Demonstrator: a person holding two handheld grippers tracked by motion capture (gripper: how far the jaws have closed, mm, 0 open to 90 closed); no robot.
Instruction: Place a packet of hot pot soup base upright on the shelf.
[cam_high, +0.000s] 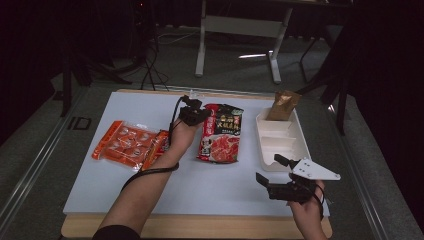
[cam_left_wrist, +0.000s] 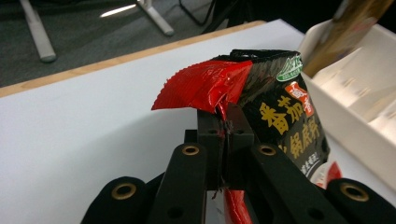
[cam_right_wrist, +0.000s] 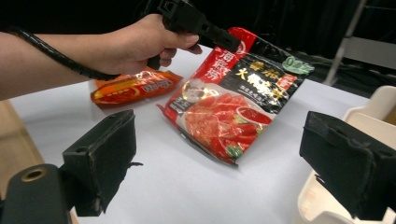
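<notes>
A red and black soup-base packet (cam_high: 222, 135) lies on the white table top (cam_high: 200, 185), left of the tray. My left gripper (cam_high: 197, 114) is shut on the packet's far left corner. In the left gripper view that red corner (cam_left_wrist: 205, 86) crumples up out of the closed gripper (cam_left_wrist: 224, 123). In the right gripper view the packet (cam_right_wrist: 233, 102) tilts, its far end raised by the left gripper (cam_right_wrist: 205, 28) and its near end on the table. My right gripper (cam_high: 268, 168) stands open near the front right, nothing between its pads (cam_right_wrist: 107, 154).
An orange snack pack (cam_high: 131, 144) lies left of my left forearm. A white divided tray (cam_high: 260, 145) stands at the right, with a brown pouch (cam_high: 283, 105) upright in its far compartment. Beyond the table's far edge stand desk legs (cam_high: 201, 45).
</notes>
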